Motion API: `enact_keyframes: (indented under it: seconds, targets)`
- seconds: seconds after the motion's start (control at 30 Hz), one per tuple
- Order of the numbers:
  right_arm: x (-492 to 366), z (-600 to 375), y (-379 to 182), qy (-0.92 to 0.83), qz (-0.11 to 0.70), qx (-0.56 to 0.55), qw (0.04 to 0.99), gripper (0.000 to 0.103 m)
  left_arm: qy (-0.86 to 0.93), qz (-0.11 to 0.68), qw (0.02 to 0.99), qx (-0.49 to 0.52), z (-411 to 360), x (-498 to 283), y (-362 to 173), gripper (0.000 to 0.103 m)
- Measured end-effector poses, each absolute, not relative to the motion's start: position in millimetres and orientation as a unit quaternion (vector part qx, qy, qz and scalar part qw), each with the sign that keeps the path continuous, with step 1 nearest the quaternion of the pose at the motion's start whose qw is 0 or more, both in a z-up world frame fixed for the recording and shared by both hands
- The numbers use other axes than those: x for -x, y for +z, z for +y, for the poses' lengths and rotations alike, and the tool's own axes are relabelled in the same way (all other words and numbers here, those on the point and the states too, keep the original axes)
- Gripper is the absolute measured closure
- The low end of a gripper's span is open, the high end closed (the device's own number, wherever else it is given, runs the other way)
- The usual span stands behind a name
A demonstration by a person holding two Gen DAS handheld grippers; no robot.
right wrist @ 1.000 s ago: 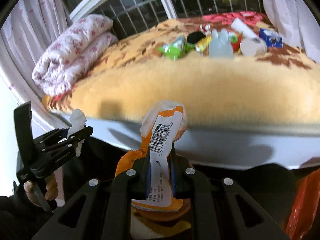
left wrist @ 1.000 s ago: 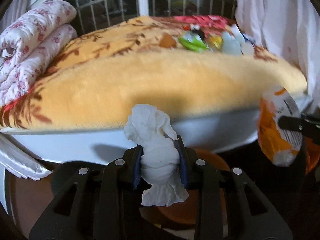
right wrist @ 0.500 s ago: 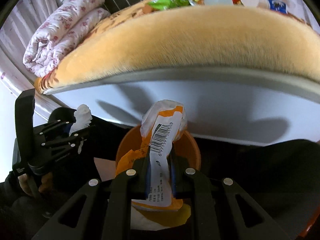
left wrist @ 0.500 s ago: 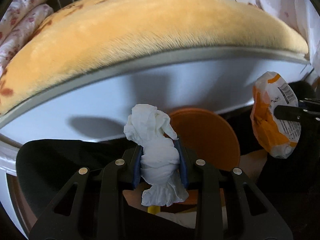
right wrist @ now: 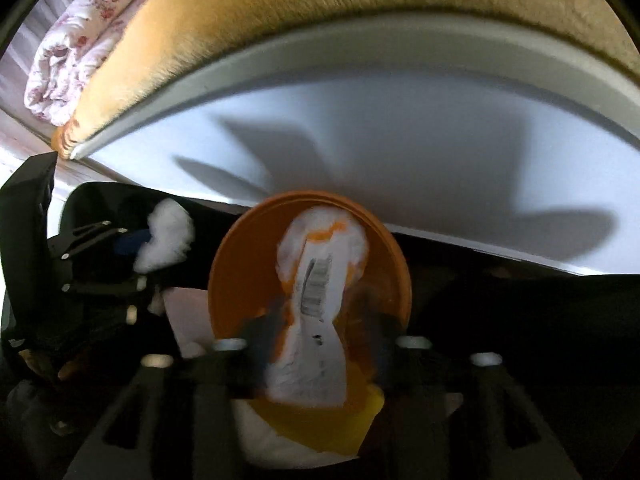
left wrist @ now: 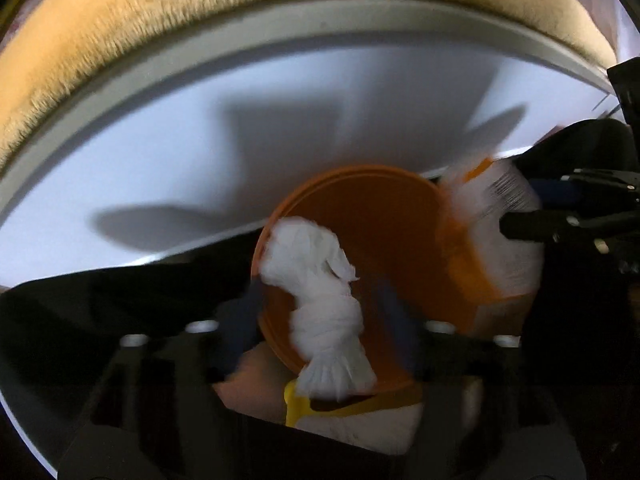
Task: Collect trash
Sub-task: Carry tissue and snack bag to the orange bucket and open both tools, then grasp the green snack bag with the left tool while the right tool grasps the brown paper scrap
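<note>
My left gripper [left wrist: 324, 312] has its fingers spread apart. A crumpled white tissue [left wrist: 320, 292] sits loose between them, tilted, over the orange bin [left wrist: 384, 240]. My right gripper [right wrist: 320, 324] also has its fingers apart. The orange-and-white snack wrapper [right wrist: 316, 292] with a barcode hangs between them above the orange bin [right wrist: 248, 264]. The wrapper [left wrist: 496, 240] and the right gripper show at the right of the left wrist view. The tissue [right wrist: 168, 240] shows at the left of the right wrist view. Both views are blurred.
The bed's white side panel [left wrist: 280, 128] rises right behind the bin, with a fuzzy yellow blanket [left wrist: 200, 20] on top. A rolled floral quilt [right wrist: 72, 60] lies at the bed's far left. Yellow and white trash [right wrist: 332, 424] lies in the bin. Dark cloth surrounds the bin.
Both grippers have dropped lower over the orange bin and their fingers have spread. The tissue and the wrapper have come loose and tilt between the fingers.
</note>
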State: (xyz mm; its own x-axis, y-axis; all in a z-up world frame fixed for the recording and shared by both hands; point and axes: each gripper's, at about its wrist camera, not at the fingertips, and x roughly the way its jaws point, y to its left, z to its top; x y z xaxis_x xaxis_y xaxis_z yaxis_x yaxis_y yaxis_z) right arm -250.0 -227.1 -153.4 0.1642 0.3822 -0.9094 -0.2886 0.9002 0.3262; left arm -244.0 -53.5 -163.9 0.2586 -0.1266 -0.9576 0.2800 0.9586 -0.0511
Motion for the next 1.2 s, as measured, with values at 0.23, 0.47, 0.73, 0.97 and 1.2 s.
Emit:
enact_keyframes:
  seconds: [0.23, 0.47, 0.73, 0.97, 1.2]
  targets:
    - [242.3, -235.7, -155.3, 0.214, 0.619, -0.056, 0.753, 0.045, -0.132, 0.601, 0.787, -0.032, -40.9, 240.2, -166.5, 0.033]
    - [244.0, -249.2, -140.2, 0.211, 0.61, -0.062, 0.761, 0.045, -0.138, 0.577, 0.804, -0.031, -43.5, 230.5, -134.2, 0.033]
    - [242.1, -264.7, -117.6, 0.217, 0.581, -0.081, 0.781, 0.045, -0.173, 0.46, 0.869, -0.06, -65.2, 189.4, -25.4, 0.021]
    - [237.9, -280.1, -108.9, 0.223, 0.56, -0.114, 0.789, 0.045, -0.165, 0.407, 0.892, -0.102, -104.3, 82.6, 22.7, 0.02]
    - [240.3, -283.7, -119.6, 0.223, 0.561, -0.127, 0.787, 0.045, -0.167, 0.456, 0.857, -0.171, -148.3, -10.9, 6.0, 0.019]
